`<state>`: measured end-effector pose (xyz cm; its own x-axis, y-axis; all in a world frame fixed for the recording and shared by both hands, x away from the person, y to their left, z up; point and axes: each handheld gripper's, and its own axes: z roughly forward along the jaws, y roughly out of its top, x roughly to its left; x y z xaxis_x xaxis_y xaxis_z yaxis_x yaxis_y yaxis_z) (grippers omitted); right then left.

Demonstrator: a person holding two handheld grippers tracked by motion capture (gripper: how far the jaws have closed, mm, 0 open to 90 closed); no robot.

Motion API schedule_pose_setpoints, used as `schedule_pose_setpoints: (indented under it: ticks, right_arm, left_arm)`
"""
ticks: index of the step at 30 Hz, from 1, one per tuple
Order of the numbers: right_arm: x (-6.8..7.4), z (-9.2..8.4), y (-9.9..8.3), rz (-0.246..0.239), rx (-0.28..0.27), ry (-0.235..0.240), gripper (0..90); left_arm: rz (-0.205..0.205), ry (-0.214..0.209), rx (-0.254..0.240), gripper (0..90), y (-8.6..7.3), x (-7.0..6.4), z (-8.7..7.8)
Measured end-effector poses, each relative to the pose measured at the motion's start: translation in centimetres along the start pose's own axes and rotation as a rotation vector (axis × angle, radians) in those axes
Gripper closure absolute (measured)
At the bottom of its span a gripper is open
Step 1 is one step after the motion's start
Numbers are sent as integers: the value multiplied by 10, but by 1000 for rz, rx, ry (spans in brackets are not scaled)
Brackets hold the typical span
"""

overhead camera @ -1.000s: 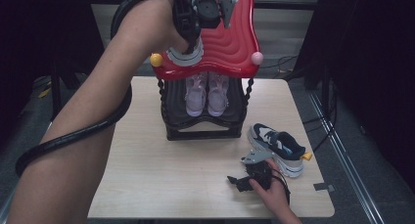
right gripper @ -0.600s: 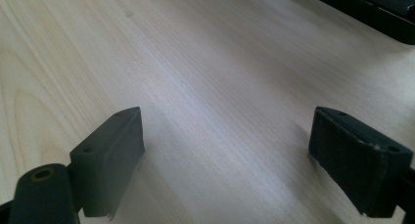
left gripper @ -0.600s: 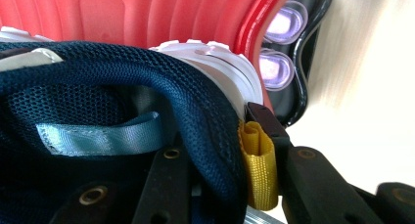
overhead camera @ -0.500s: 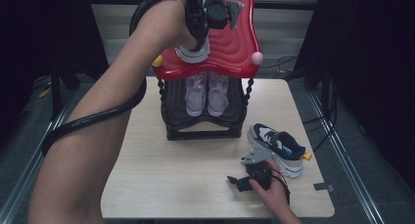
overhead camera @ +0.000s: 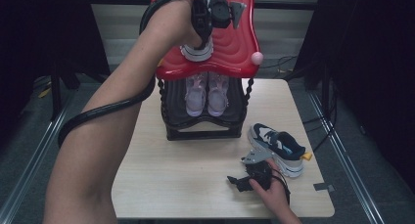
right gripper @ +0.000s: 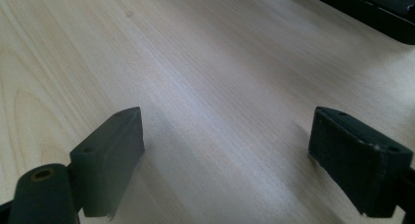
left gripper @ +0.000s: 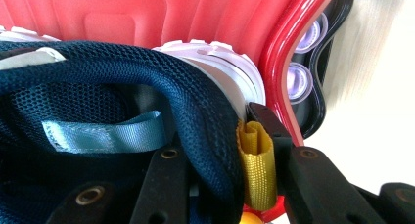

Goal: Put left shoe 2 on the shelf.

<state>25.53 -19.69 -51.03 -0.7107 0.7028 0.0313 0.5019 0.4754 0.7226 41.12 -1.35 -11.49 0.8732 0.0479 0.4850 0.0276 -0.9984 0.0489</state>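
While raised over rack (overhead camera: pixel 230 53), left gripper (left gripper: pixel 222 160) clamps shoe (left gripper: pixel 147 87) | right gripper (right gripper: pixel 225 165) apart, low.

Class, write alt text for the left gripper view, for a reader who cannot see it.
The left gripper clamps the heel of a navy mesh sneaker beside its yellow pull tab, over the red shelf of a shoe rack. Pale soles show beneath.
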Motion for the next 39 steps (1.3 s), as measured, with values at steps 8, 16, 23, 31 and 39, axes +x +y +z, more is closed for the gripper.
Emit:
schedule_pose_setpoints:
  ticks: [8,16,23,31,39]
  right_arm:
    - [0,0,0,-1,0,0,126]
    - [0,0,0,-1,0,1,126]
    - [0,0,0,-1,0,1,126]
    - [0,0,0,-1,0,1,126]
    - [0,0,0,-1,0,1,126]
  left_arm:
    - [-9,1,2,696,-1,5,4]
    - [-15,-2,-3,691,-5,6,5]
    - [-20,4,-6,690,-8,8,5]
    - [-25,-4,-21,689,-12,8,6]
    - [-39,-15,-28,681,-14,10,5]
